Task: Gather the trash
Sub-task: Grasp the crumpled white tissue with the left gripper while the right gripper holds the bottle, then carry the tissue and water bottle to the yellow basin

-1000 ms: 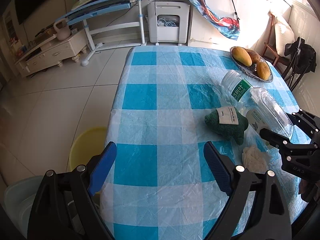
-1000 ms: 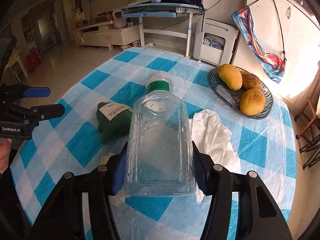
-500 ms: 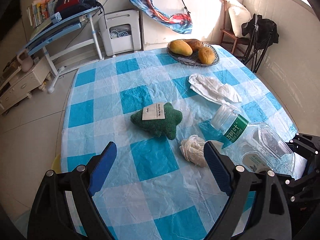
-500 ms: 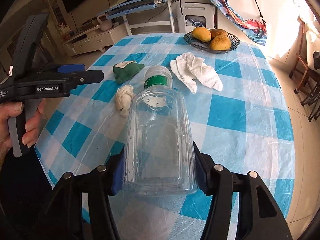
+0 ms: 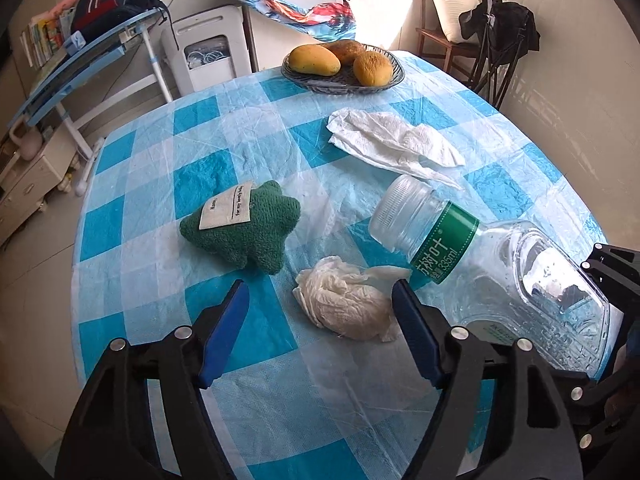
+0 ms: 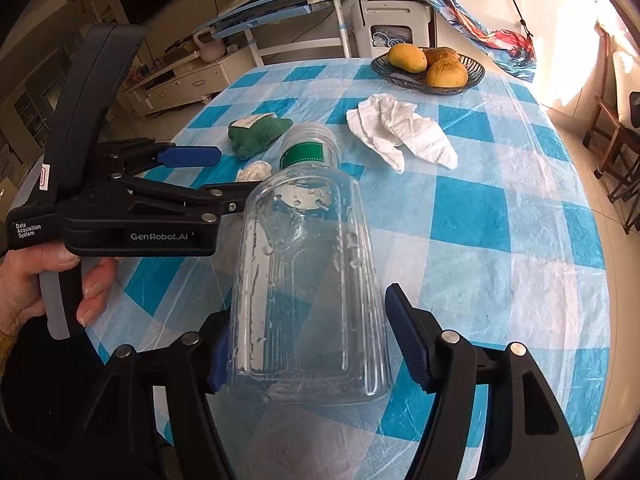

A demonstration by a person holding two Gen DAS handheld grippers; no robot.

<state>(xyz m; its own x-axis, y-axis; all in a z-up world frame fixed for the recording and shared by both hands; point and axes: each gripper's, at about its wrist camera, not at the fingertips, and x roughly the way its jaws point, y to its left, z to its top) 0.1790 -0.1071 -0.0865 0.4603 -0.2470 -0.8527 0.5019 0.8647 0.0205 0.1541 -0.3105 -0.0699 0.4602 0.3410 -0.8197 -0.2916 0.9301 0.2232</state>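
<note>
The right gripper (image 6: 306, 340) is opening its jaws around the clear plastic bottle (image 6: 308, 280), a gap showing at the right pad. The left gripper (image 5: 320, 332) is closing, pads not yet touching the crumpled tissue ball (image 5: 346, 308) lying between them on the checked tablecloth (image 5: 160, 208). Farther off, a flat tissue (image 5: 392, 144) is lying near the fruit bowl (image 5: 344, 80).

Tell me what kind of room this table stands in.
Probably a home living or dining room: a round table under a blue-and-white checked plastic cloth, a dark woven bowl of yellow fruit, and a cream low cabinet against the wall.
</note>
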